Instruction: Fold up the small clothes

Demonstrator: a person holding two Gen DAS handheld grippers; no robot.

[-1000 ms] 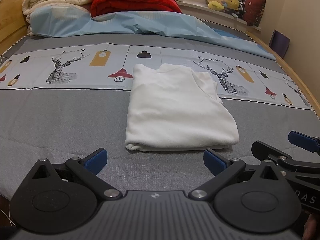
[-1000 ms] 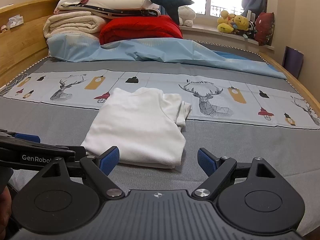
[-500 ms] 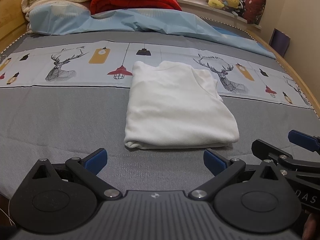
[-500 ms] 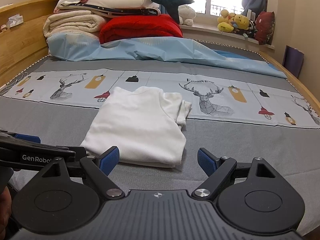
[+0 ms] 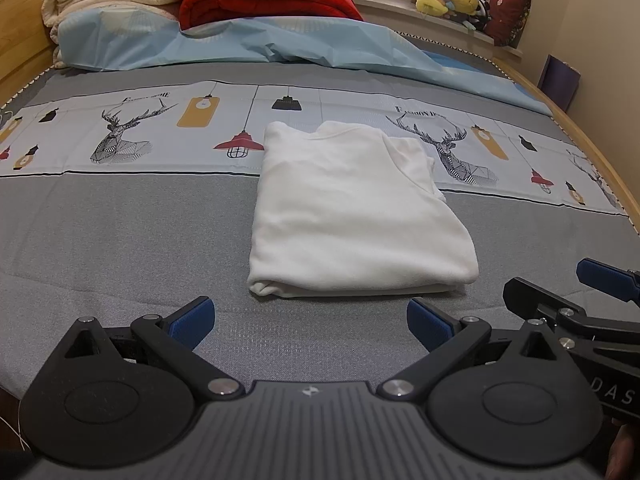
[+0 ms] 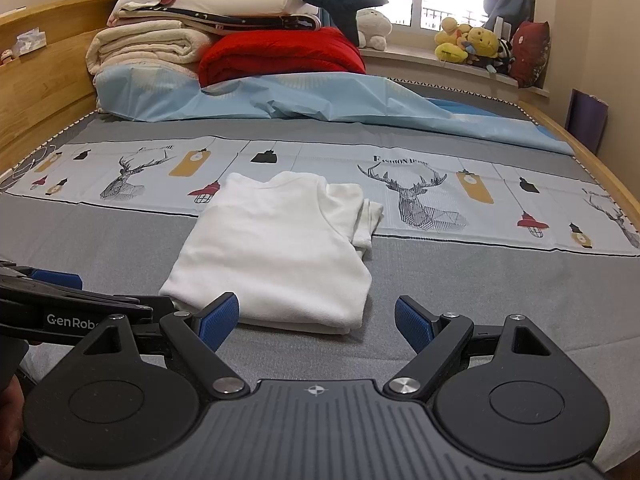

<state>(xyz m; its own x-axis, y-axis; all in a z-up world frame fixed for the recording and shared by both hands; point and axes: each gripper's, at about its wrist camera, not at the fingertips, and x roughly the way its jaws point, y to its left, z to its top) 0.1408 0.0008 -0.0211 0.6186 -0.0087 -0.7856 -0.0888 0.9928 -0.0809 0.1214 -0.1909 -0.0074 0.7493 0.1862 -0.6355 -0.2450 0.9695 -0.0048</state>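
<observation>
A white garment (image 5: 352, 216) lies folded into a neat rectangle on the grey bed sheet (image 5: 120, 240), with a sleeve edge poking out at its right side (image 6: 370, 220). My left gripper (image 5: 310, 322) is open just short of the garment's near edge, nothing between its blue pads. My right gripper (image 6: 316, 320) is also open, its left pad (image 6: 218, 320) close to the garment's (image 6: 276, 252) near edge. Each gripper shows at the side of the other's view: the right one (image 5: 580, 300) and the left one (image 6: 60, 296).
A light blue sheet (image 5: 248, 44), a red quilt (image 6: 280, 54) and stacked folded blankets (image 6: 152, 44) fill the head of the bed. Plush toys (image 6: 472, 42) line the window sill. A wooden bed frame (image 6: 36, 92) runs along the left, a wooden rail (image 5: 592, 148) along the right.
Both grippers stay open and nearly still; the left view first dipped, then tilted back up a little. The garment has not moved.
</observation>
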